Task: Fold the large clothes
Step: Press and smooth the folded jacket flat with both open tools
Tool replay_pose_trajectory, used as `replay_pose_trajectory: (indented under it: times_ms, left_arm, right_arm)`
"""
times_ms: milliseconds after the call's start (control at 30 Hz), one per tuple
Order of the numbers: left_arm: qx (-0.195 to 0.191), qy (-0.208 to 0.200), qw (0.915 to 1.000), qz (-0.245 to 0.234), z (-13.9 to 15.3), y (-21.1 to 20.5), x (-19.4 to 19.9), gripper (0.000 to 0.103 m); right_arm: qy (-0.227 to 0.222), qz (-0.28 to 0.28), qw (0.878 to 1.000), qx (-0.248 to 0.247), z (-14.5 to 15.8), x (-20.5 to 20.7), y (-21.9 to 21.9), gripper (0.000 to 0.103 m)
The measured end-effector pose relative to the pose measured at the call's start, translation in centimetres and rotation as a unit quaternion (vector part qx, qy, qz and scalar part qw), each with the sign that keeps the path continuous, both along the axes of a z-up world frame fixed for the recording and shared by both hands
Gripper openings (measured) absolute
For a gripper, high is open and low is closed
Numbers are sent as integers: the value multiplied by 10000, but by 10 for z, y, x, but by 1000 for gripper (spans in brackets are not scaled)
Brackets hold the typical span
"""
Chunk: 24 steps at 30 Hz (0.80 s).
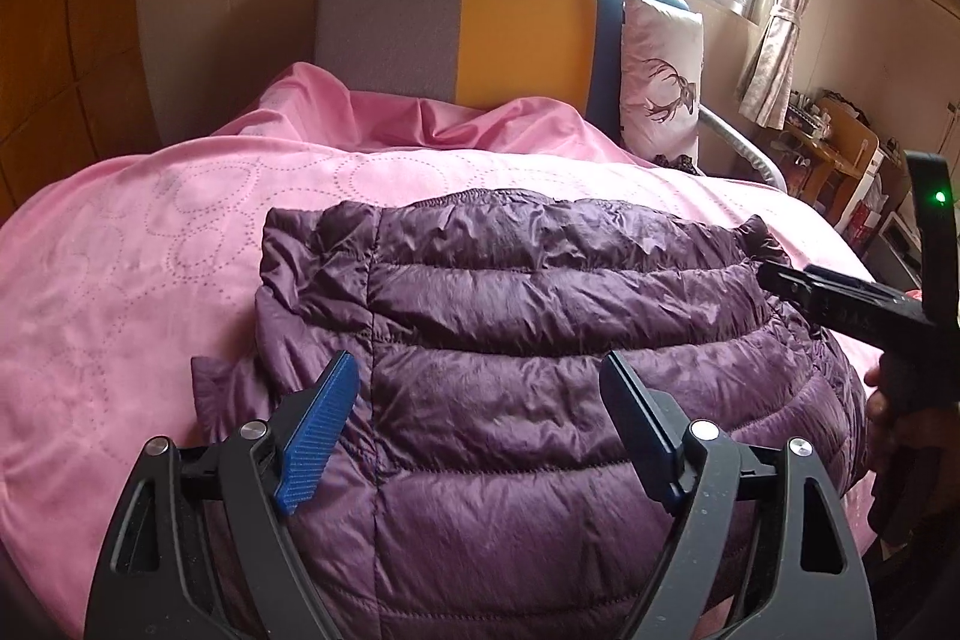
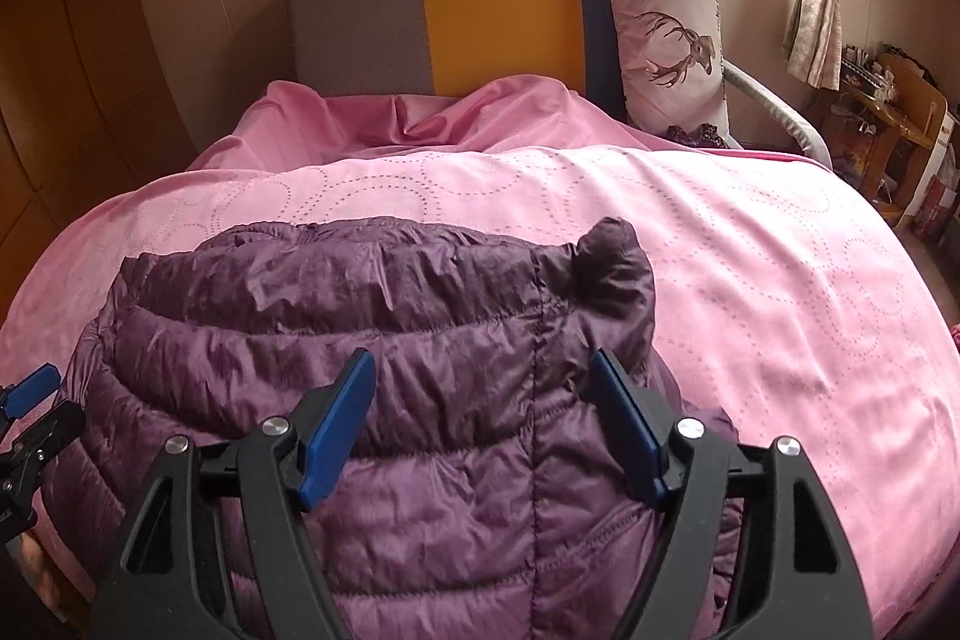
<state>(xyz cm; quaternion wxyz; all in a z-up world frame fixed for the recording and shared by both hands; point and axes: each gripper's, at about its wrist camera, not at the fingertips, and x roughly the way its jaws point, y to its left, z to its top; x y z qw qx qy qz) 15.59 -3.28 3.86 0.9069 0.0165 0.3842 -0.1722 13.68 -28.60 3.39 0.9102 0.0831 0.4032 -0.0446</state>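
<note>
A: Nearest the lens, the left gripper (image 1: pixel 480 400) is hovering with its jaws spread wide over the purple puffer jacket (image 1: pixel 510 340), pinching nothing.

B: Confirmed. Jacket is lying folded on the pink bedspread (image 1: pixel 150 280), toward the near edge of the bed.

A: Moving right, the right gripper (image 2: pixel 483 400) is likewise standing spread, empty, above the jacket's right portion; one bunched corner (image 2: pixel 612 256) is sticking up beyond it.

B: Behind, the grey, yellow and blue headboard (image 2: pixel 480 10) is backing a deer-print pillow (image 2: pixel 666 40); curtains (image 2: pixel 816 4) are framing the window.
</note>
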Motion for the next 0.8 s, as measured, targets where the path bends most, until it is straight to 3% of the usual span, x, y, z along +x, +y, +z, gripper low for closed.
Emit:
replay_pose_trajectory:
  times_ms: [267,400,600,800]
  left_arm:
    - [66,30,9999,-73,3,-1,36,81]
    - [-111,316,9994,91,-6,5,69,81]
    - [-152,880,9952,406,-48,22,103,81]
    - [-248,910,9943,499,-69,30,106,82]
  right_arm:
    - [71,-34,9999,-154,1,38,-4,74]
    - [225,-138,9996,-142,-8,55,-18,74]
    - [679,-270,9973,-112,-44,81,-40,72]
    - [881,-578,9936,415,-78,89,-64,75]
